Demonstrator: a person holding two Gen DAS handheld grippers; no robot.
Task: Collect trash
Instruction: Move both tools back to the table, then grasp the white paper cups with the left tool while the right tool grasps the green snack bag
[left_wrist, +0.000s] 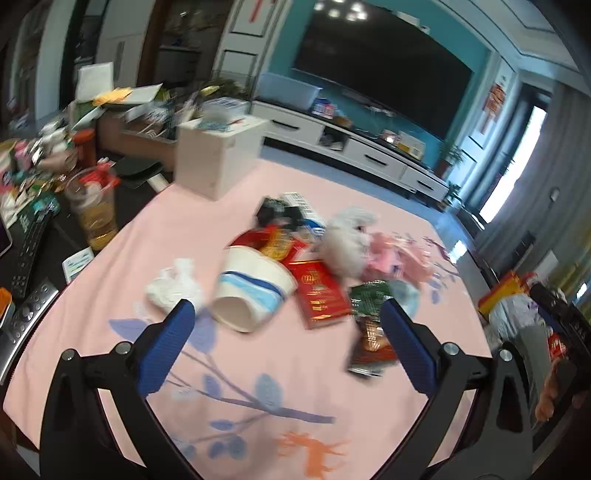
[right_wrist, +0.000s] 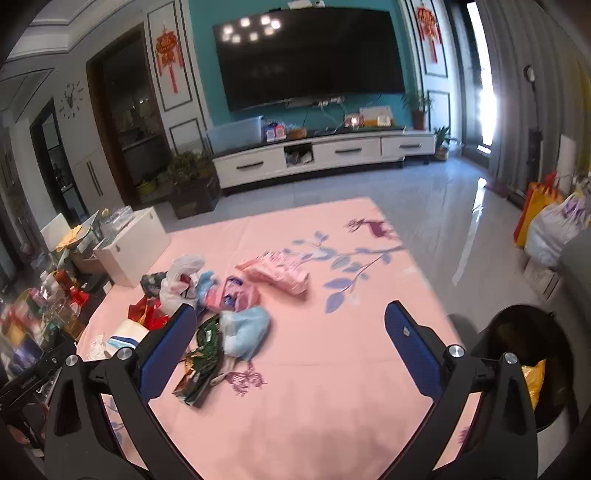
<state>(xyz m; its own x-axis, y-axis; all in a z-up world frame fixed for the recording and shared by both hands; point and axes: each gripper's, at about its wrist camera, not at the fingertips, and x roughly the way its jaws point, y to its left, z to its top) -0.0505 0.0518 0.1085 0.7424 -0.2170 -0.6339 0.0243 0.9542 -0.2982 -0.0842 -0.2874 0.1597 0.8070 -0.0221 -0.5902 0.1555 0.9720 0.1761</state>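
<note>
Both pairs of tongs stood wide apart with nothing between their blue pads, each looking down over a pink cloth (left_wrist: 295, 369) printed with blue leaves and spread over the counter. In the left wrist view, the left tongs (left_wrist: 287, 318) hovered just short of a heap of trash in the middle of the cloth. Nearest them lay a white paper cup (left_wrist: 255, 284) with blue stripes, tipped on its side with its open mouth toward the camera. A crumpled white tissue (left_wrist: 173, 288) sat just beside the left pad, and a red box (left_wrist: 319, 295) with gold print lay flat to the right of the cup. A green and brown snack wrapper (left_wrist: 369, 332) lay close to the right pad, and behind these were a crumpled white bag (left_wrist: 345, 243) and a pink plastic bag (left_wrist: 391, 254), all blurred. A white box (left_wrist: 218, 158) stood at the far left corner of the cloth. In the right wrist view, the right tongs (right_wrist: 290, 315) were over bare cloth, with the trash heap off to the left of them: a light blue bag (right_wrist: 245, 332), the green wrapper (right_wrist: 205, 354), and a pink packet (right_wrist: 275, 271) lying a little apart from the rest. A dark round bin (right_wrist: 524, 354) stood at the right edge beside the counter, with something yellow inside.
</note>
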